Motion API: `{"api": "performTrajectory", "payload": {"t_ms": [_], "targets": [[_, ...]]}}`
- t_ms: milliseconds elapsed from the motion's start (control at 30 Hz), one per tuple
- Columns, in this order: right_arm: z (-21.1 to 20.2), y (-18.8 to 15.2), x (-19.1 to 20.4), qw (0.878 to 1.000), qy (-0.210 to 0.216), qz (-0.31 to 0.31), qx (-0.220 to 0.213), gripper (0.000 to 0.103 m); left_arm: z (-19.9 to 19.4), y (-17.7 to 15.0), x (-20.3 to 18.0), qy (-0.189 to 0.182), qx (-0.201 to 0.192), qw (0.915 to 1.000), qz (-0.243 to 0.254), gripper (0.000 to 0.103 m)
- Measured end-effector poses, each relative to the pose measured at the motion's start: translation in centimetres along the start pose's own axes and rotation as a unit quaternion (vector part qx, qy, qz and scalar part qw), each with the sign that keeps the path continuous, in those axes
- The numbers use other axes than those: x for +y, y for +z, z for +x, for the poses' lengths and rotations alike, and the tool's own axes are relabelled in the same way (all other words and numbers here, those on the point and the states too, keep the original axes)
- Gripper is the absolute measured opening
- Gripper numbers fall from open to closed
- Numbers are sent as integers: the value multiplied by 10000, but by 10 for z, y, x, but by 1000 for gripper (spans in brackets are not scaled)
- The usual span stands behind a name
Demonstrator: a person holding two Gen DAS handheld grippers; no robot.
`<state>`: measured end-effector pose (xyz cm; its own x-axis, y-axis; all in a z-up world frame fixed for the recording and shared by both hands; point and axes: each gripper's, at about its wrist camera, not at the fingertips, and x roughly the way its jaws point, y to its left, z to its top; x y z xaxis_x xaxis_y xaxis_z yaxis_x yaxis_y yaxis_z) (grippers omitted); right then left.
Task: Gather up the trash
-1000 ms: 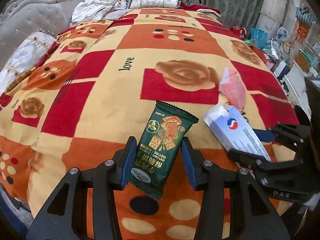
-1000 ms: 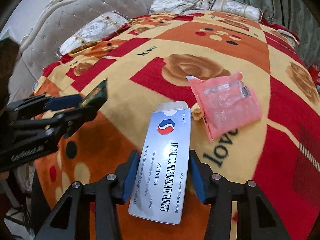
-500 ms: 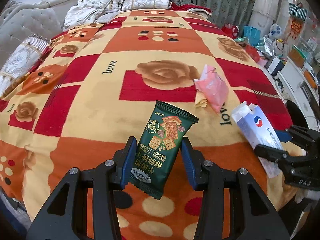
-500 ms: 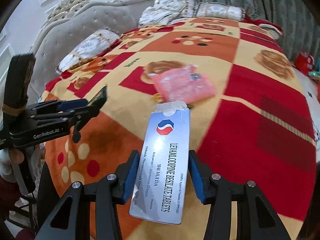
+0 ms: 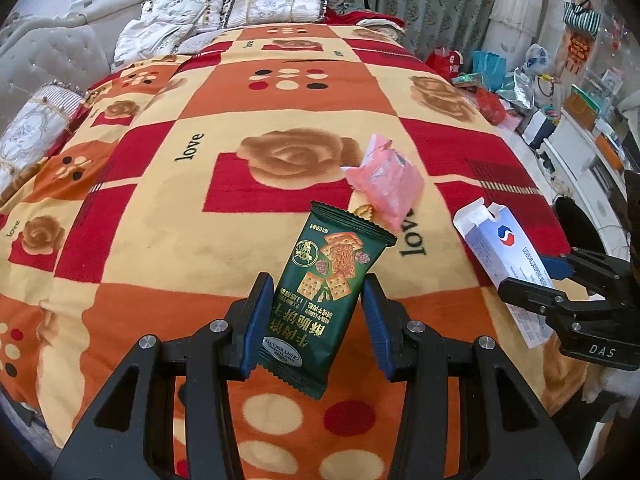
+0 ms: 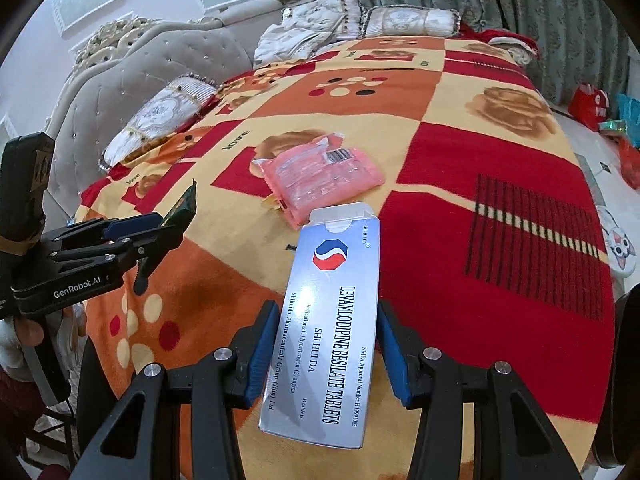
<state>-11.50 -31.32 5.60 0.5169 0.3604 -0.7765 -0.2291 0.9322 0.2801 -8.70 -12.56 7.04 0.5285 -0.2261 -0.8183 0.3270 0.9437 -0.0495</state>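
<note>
My left gripper (image 5: 318,316) is shut on a green biscuit packet (image 5: 326,292), held upright above the bed's near end. From the right wrist view that same left gripper (image 6: 168,228) shows at the left with the green packet (image 6: 185,206) edge-on. My right gripper (image 6: 324,344) is shut on a white tablet box (image 6: 328,320) with its top flap open; in the left wrist view the right gripper (image 5: 532,276) and the tablet box (image 5: 500,248) are at the right. A pink plastic wrapper (image 5: 386,182) (image 6: 320,170) lies on the blanket with a small biscuit piece (image 5: 363,211) beside it.
A red, orange and cream patterned blanket (image 5: 192,208) covers the bed. Pillows (image 5: 276,8) and a grey tufted headboard (image 6: 132,80) sit at the far end. Bags and clutter (image 5: 500,84) crowd the floor to the right. A dark round bin rim (image 5: 576,224) stands by the bed's right edge.
Both grippers have drawn back towards the bed's near end with their loads. The right gripper has swung rightward, and the pink wrapper now looks farther away.
</note>
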Motion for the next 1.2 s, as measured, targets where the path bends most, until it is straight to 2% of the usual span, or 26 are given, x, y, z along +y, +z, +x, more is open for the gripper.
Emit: {"api": "performTrajectory", "payload": {"t_ms": [833,1000,1200], "targets": [[-40,-10,-40,9985,-186,408,-314,48,-5,12,-51,-217,-58,9993,304,43],[-48,-15,-51,9979,-241,480,-374,48,-6,16,-68,-290,-100,9986,422,39],[-52,-20,-63,9970,-243,633,-366,48,1,18,-76,-395,9,9984,410,39]]}}
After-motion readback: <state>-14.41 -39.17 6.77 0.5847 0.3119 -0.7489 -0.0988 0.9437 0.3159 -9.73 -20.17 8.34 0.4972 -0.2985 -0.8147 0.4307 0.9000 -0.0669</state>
